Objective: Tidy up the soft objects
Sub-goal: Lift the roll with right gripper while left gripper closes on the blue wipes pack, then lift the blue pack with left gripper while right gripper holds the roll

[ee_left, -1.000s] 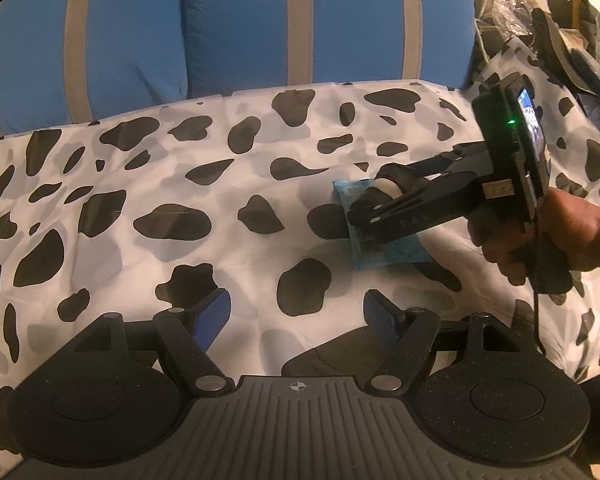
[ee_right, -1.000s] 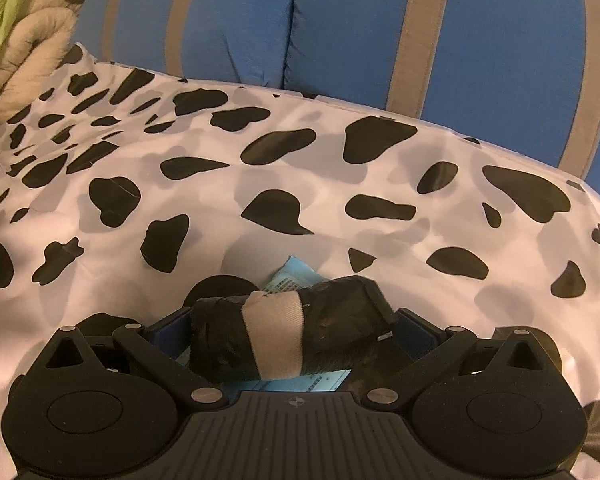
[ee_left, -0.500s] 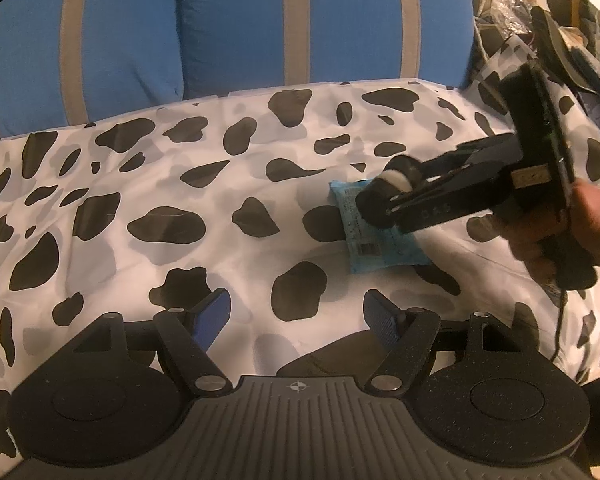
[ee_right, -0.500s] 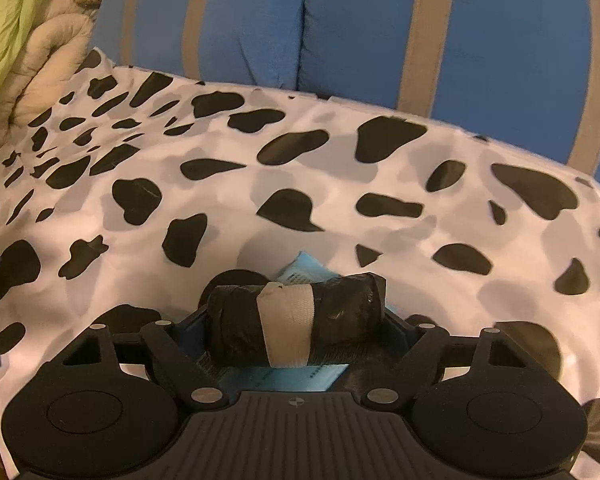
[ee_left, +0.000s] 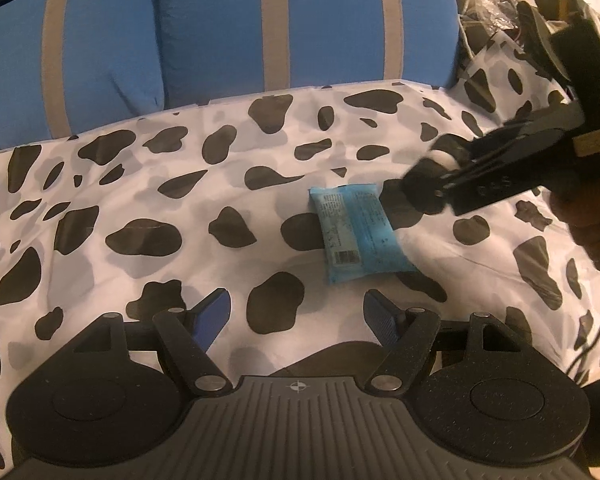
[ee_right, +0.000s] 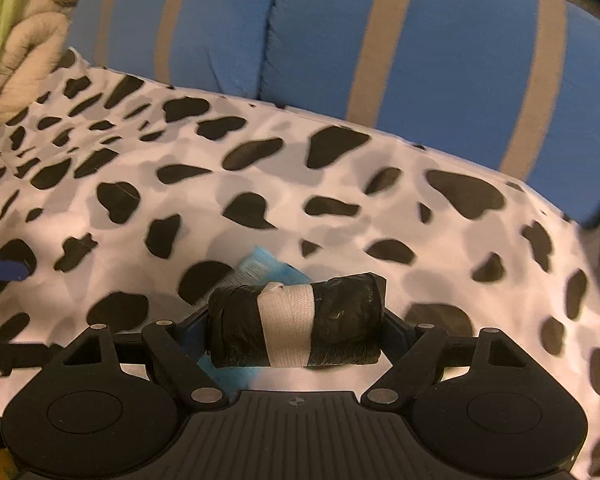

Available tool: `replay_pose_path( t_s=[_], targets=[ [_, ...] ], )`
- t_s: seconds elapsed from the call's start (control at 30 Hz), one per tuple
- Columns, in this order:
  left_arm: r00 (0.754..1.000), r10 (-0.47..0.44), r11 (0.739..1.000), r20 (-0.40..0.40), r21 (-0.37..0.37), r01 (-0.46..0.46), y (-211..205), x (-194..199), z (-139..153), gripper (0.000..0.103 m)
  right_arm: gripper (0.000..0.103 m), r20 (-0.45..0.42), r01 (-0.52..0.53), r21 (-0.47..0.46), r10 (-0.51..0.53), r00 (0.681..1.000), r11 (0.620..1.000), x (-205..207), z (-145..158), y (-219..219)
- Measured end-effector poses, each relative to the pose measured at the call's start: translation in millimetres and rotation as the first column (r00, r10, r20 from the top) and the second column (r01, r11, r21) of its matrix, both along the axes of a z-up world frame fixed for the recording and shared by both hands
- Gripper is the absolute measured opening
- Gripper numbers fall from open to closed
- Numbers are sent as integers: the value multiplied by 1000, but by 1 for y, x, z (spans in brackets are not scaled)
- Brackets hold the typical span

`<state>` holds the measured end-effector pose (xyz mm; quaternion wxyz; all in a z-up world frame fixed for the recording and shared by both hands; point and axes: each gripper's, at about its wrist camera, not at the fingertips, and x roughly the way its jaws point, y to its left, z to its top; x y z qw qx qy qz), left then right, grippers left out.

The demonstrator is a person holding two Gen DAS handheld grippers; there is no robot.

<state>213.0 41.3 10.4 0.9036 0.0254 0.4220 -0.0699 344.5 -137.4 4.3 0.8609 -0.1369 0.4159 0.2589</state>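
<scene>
- Two views tell the change; the left wrist view first. The right gripper, which a second ago sat low over the blue packet and hid much of it, has risen and drawn back toward the right edge, so the packet now lies fully uncovered and flat on the cow-print sheet, its barcode end nearest the camera.
- Same view: the left gripper has not moved; it hovers near the sheet with its blue pads spread wide and nothing between them, the packet just ahead and a little to the right.
- Right wrist view: the right gripper is clenched end to end on a black roll bound with a pale band, as it was in the earlier frames. The roll now sits higher against the sheet, and more of the blue packet shows behind and below it, apart from the roll.
- Behind the sheet stand the blue striped cushions; a tan blanket bunches at the upper left.
- My reading: the roll has been lifted clear of the packet for carrying elsewhere, while the packet stays on the bed unplaced, within easy reach of the free left gripper.
</scene>
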Motion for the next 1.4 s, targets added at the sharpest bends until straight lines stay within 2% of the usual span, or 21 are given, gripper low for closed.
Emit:
replay_pose_path(
  t_s=[0.37, 0.57, 0.83, 1.13, 1.4],
  targets=[
    [999, -27, 999, 45, -19, 28, -16, 10, -3, 83, 84, -46, 62, -21, -63, 997, 998, -40, 17, -34],
    [997, -52, 999, 54, -8, 52, -29, 19, -9, 83, 84, -55, 86, -29, -88, 995, 996, -69, 26, -52],
    [998, -62, 998, 24, 16, 62, -44, 41, -26, 84, 84, -71, 107, -46, -110, 991, 993, -101, 29, -68],
    [997, -76, 996, -13, 53, 77, -58, 70, -41, 84, 84, -120, 119, -29, -122, 985, 992, -111, 26, -75],
    [996, -27, 1000, -82, -2, 27, -59, 101, -61, 84, 84, -129, 139, -38, -143, 981, 990, -109, 24, -79]
  ],
)
